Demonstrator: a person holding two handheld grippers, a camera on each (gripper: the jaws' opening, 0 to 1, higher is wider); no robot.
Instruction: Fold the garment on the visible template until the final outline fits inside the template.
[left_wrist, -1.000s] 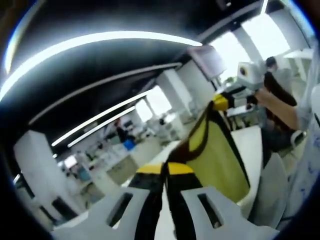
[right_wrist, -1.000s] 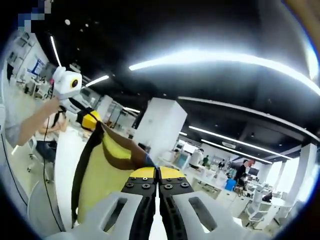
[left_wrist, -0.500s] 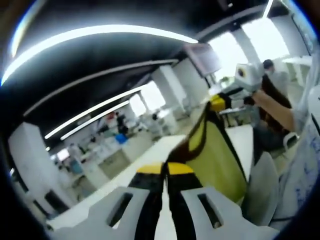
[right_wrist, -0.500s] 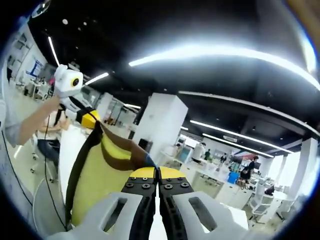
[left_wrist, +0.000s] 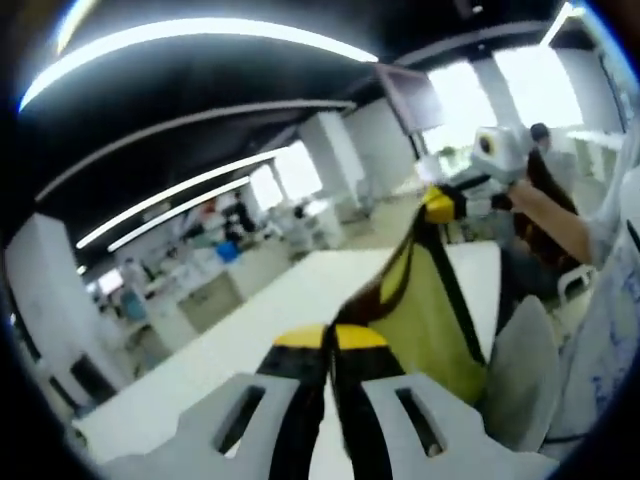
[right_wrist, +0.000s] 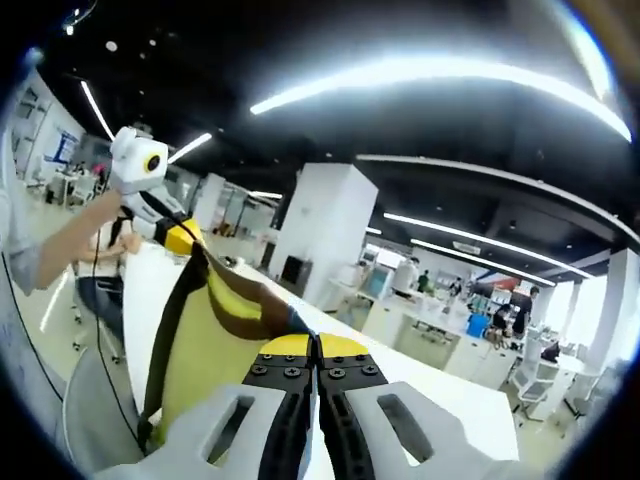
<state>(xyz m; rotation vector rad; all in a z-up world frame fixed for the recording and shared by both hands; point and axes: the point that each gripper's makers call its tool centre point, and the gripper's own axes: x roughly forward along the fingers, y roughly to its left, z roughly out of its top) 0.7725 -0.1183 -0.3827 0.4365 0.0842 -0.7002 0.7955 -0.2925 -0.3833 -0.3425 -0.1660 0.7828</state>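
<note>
Left gripper with jaws pressed together, pinching a corner of the yellow garment between the yellow-tipped fingers. Garment lifted clear above the white table, stretched from those fingers up and away to the right gripper seen across the left gripper view, itself clamped on the opposite corner. Dark trim running along the garment's edges, with a brown band right beside the left fingers. Cloth hanging taut between the two grippers, sagging below the line of the tips.

In the right gripper view, right gripper likewise closed, jaws tight on the garment, fabric emerging just left of the fingers. Garment running from there up to the left gripper, held by a hand under a sleeve. Black border on the near edge of the cloth.

Beyond the fingers: white table spreading ahead, a white pillar, long ceiling lights, people at far desks. No template discernible in either view. Grey chair back just right of the garment in the left gripper view.
</note>
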